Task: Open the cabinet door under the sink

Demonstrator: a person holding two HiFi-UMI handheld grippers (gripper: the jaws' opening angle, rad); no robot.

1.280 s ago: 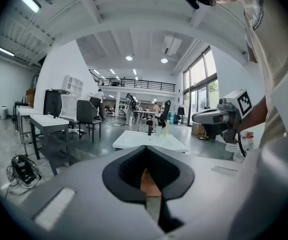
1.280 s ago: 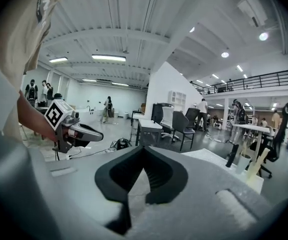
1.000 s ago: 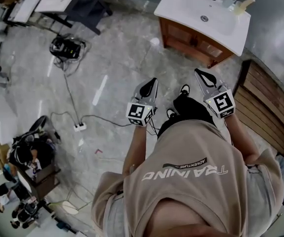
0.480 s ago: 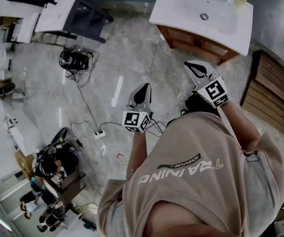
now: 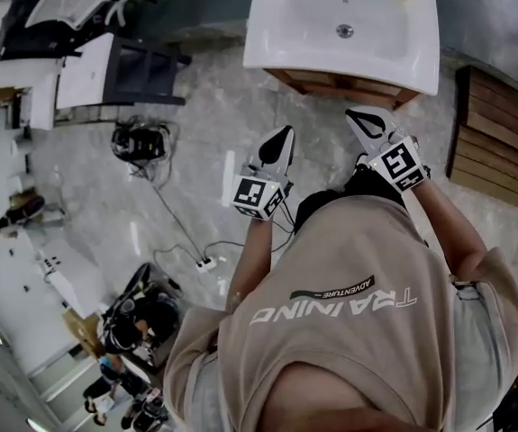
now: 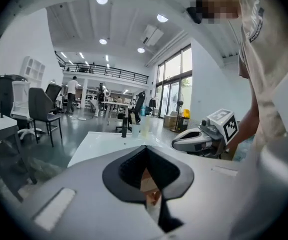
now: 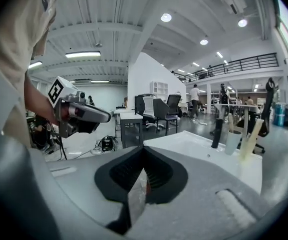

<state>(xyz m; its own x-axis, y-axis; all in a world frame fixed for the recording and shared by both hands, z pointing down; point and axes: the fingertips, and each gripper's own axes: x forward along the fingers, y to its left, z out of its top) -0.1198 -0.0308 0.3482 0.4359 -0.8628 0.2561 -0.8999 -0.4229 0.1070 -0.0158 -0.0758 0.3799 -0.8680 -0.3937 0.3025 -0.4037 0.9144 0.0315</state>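
Cabinet door (image 5: 335,86): brown wooden front under the white sink (image 5: 281,34), straight ahead of both my grippers and touched by neither. Seen steeply from above, it appears shut.

Left gripper (image 5: 285,133): I hold it over the grey floor (image 5: 204,124), tips aimed at the left part of the cabinet and well short of it. Its own view shows the two jaws closed tip to tip with nothing gripped. A strip of brown wood shows through the slit below the tips, and the sink top lies just beyond them. Its marker cube (image 5: 259,196) sits at the rear, nearest my hand.

Right gripper (image 5: 354,114): held to the right of the left one and further forward, its tips near the front of the cabinet but apart from it. Its own view shows the jaws likewise closed on nothing, with the sink ahead and a little to the right. A black faucet (image 7: 216,126) and a white cup (image 7: 231,141) stand at the sink's far edge, beyond the tips.

Wooden slatted panel (image 5: 497,142): on the floor to the right of the right gripper, beside the cabinet.
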